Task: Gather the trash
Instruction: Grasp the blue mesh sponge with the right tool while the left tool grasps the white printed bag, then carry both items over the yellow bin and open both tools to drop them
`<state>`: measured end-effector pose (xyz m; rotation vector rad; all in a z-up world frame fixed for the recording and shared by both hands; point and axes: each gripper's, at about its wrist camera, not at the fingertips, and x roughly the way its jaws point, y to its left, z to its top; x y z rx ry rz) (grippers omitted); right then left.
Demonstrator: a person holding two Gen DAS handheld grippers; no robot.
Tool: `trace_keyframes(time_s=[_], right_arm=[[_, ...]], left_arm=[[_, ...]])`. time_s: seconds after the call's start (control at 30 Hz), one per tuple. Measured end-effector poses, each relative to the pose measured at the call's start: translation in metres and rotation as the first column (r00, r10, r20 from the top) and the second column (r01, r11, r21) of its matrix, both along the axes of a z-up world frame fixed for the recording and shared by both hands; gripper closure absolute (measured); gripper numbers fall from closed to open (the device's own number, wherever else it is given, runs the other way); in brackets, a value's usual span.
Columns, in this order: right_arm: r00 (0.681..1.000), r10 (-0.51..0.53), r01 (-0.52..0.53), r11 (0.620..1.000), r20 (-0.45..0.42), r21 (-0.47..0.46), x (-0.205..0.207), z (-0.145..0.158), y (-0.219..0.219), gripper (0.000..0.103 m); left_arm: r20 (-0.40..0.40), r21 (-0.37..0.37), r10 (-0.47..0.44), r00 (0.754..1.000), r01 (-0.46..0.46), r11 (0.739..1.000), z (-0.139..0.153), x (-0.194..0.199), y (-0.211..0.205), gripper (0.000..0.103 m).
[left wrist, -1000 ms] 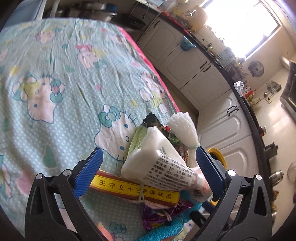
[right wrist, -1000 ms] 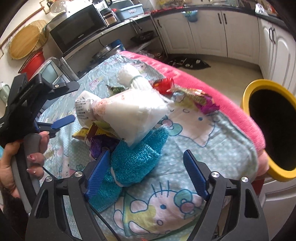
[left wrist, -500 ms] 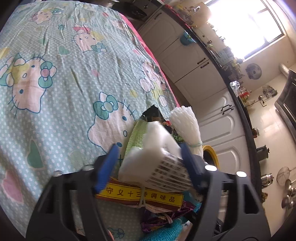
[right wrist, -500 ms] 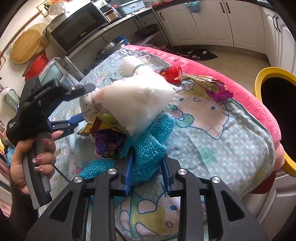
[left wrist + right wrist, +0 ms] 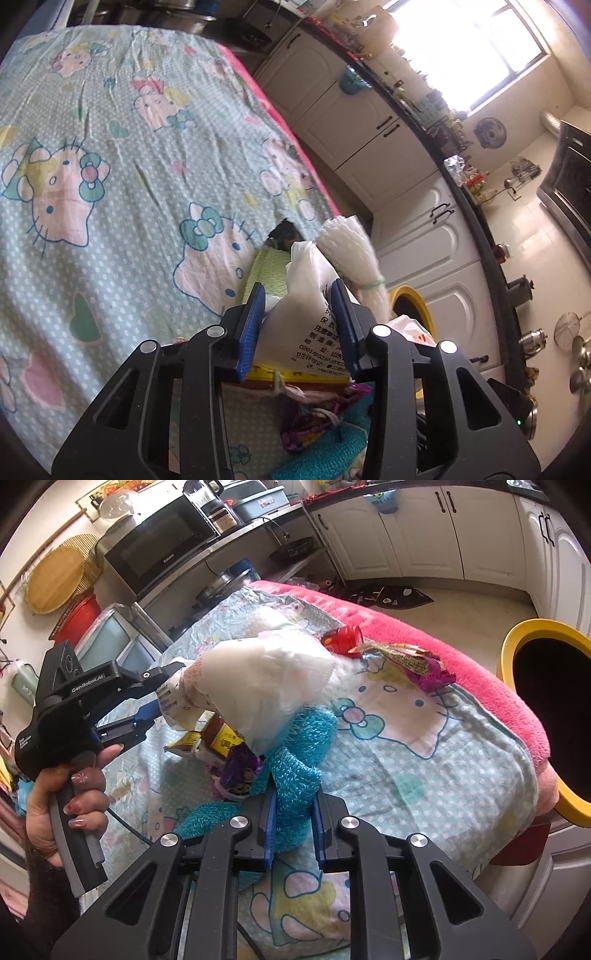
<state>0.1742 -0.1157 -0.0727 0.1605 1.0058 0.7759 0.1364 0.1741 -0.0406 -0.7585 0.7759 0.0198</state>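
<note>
My left gripper (image 5: 297, 328) is shut on a white printed plastic bag (image 5: 314, 317) and holds it lifted above the table; the bag also shows in the right wrist view (image 5: 266, 679). My right gripper (image 5: 293, 827) is shut on a teal knitted cloth (image 5: 299, 753). Under the bag lie a yellow-labelled packet (image 5: 218, 744) and a purple wrapper (image 5: 240, 771). A red cap (image 5: 341, 638) and a crumpled foil wrapper (image 5: 410, 661) lie near the table's far edge. The yellow-rimmed bin (image 5: 546, 709) stands beside the table at the right.
The table wears a Hello Kitty cloth (image 5: 110, 177) over a pink towel (image 5: 424, 642). White cabinets (image 5: 417, 236) line the wall. A microwave (image 5: 162, 546) and shelves stand behind the table. A bundle of white strips (image 5: 351, 247) lies near the bag.
Both grippers have closed: the left on the white bag, which it has lifted, the right on the teal cloth.
</note>
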Motion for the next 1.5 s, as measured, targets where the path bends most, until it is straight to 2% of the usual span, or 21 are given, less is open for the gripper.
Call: trace_keyframes(time_s=[0.23, 0.47, 0.7, 1.0, 1.5], right_arm=[[0.998, -0.057, 0.057, 0.998, 0.015, 0.020, -0.003, 0.010, -0.024, 0.089], [0.989, -0.140, 0.139, 0.989, 0.038, 0.047, 0.002, 0.024, -0.053, 0.089], [0.972, -0.201, 0.196, 0.979, 0.124, 0.052, 0.003, 0.049, -0.080, 0.089], [0.933, -0.262, 0.255, 0.965, 0.247, 0.063, -0.001, 0.081, -0.112, 0.089], [0.852, -0.375, 0.369, 0.925, 0.364, 0.091, -0.001, 0.119, -0.168, 0.089]], left_arm=[[0.084, 0.027, -0.012, 0.996, 0.010, 1.000, 0.031, -0.015, -0.005, 0.076], [0.136, 0.052, -0.029, 0.990, 0.022, 0.998, 0.053, -0.020, -0.016, 0.077], [0.176, 0.084, -0.048, 0.983, 0.034, 0.996, 0.071, -0.019, -0.029, 0.077], [0.222, 0.160, -0.095, 0.970, 0.060, 0.985, 0.096, -0.017, -0.056, 0.077], [0.268, 0.268, -0.221, 0.938, 0.148, 0.952, 0.128, 0.006, -0.119, 0.077]])
